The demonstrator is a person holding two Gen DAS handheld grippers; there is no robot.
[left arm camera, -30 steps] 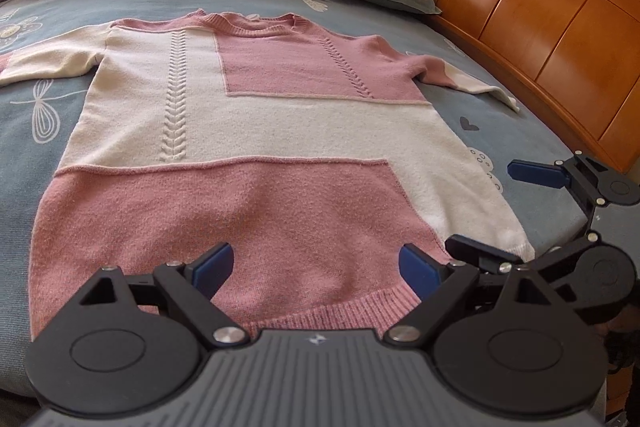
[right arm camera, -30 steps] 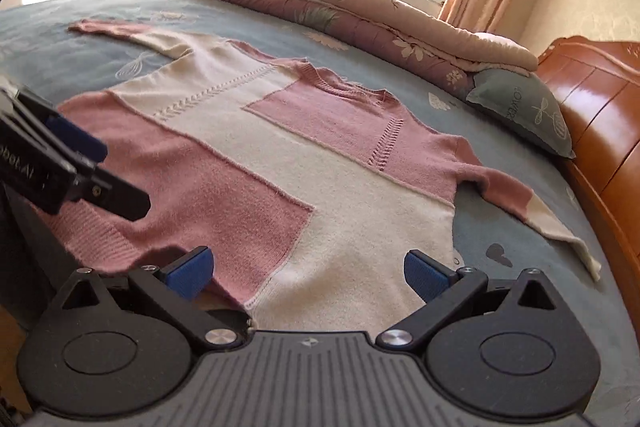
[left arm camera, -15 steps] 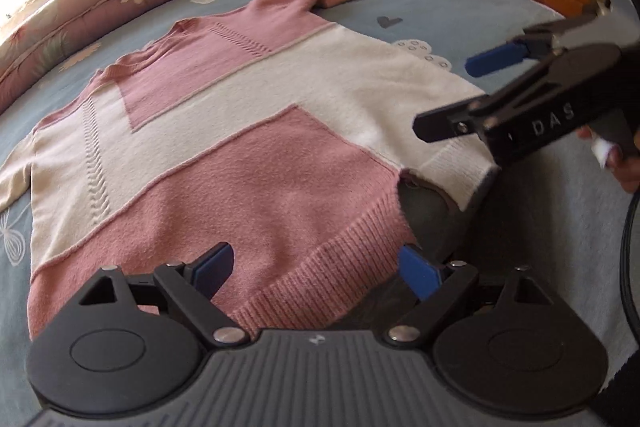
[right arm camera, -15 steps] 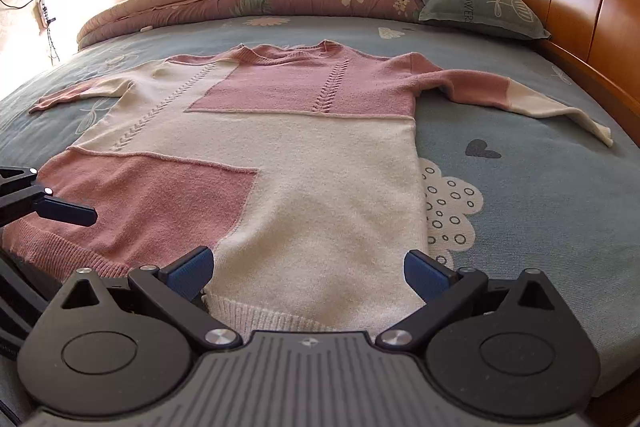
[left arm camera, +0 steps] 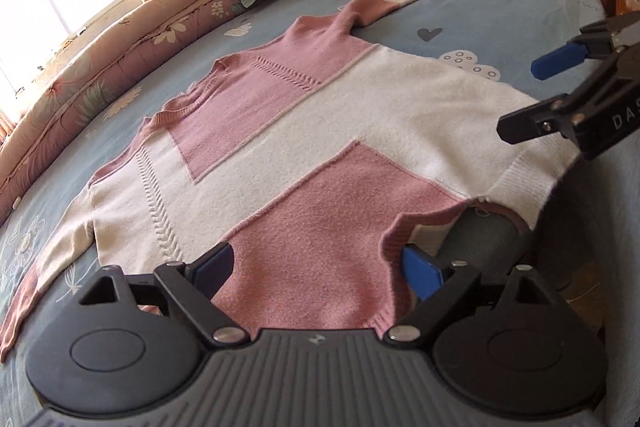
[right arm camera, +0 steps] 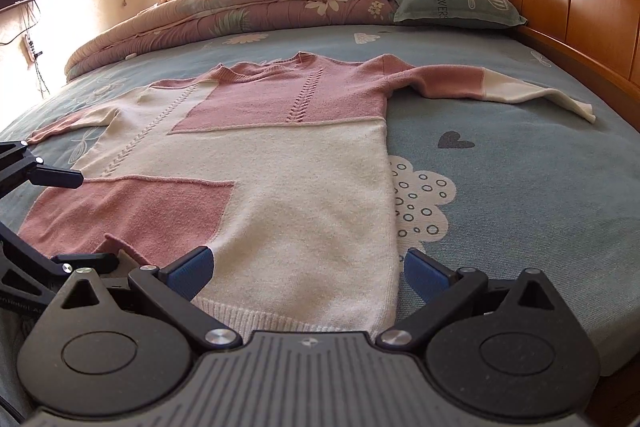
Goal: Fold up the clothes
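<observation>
Presently: one pink-and-cream sweater (right arm camera: 296, 179), flat on the blue bedsheet (right arm camera: 500, 155), long axis running hem-near to collar-far, toward the rolled quilt (right arm camera: 256, 7); sleeves outstretched sideways. Left gripper (left arm camera: 316, 269), fingers wide, straddling the pink hem. Right gripper (right arm camera: 306, 269), fingers wide, straddling the cream hem.

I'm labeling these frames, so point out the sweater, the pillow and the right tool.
sweater (right arm camera: 304, 187): right wrist view, on its white middle panel.
pillow (right arm camera: 456, 5): right wrist view, on its printed front face.
right tool (right arm camera: 306, 273): right wrist view, midway between its open blue fingertips.
</observation>
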